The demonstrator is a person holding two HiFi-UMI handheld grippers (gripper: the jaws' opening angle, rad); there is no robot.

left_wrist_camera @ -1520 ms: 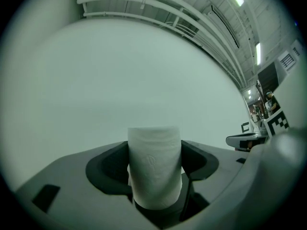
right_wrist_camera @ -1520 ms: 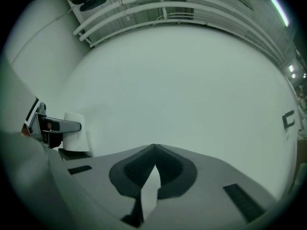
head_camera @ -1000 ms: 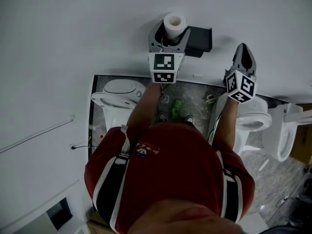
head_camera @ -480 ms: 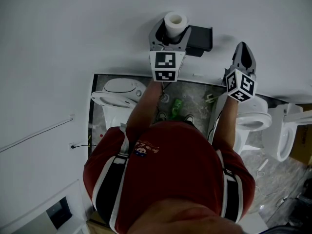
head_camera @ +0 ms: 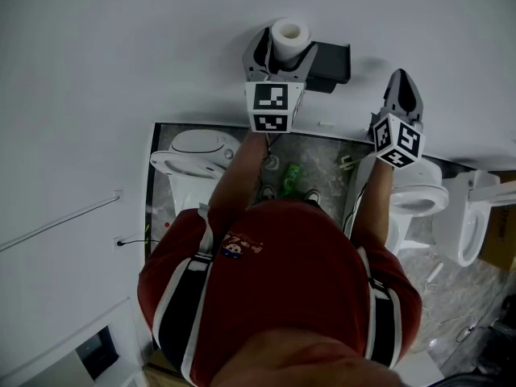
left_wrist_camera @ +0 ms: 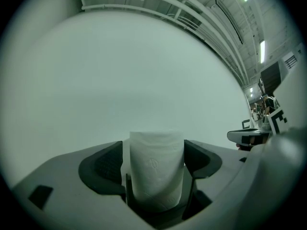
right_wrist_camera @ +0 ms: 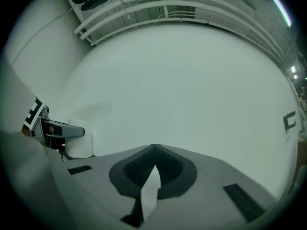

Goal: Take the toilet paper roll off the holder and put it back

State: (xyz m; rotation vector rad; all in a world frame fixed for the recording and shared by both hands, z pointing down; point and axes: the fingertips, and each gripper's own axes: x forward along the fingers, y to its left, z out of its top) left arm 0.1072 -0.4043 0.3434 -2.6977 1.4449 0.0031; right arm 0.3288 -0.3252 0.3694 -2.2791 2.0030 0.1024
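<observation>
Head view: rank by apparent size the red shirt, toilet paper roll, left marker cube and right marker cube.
1. red shirt, by far the largest.
2. left marker cube and right marker cube: they look alike, so no ranking.
3. toilet paper roll: smallest, though farthest from the camera.

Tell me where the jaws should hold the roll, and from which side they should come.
Grip the roll on its curved side, about mid-height, coming head-on toward the wall, as the left gripper is lined up. The roll stands upright between the jaws, so its rounded flanks face the two pads; the top end offers only a hollow core.
</observation>
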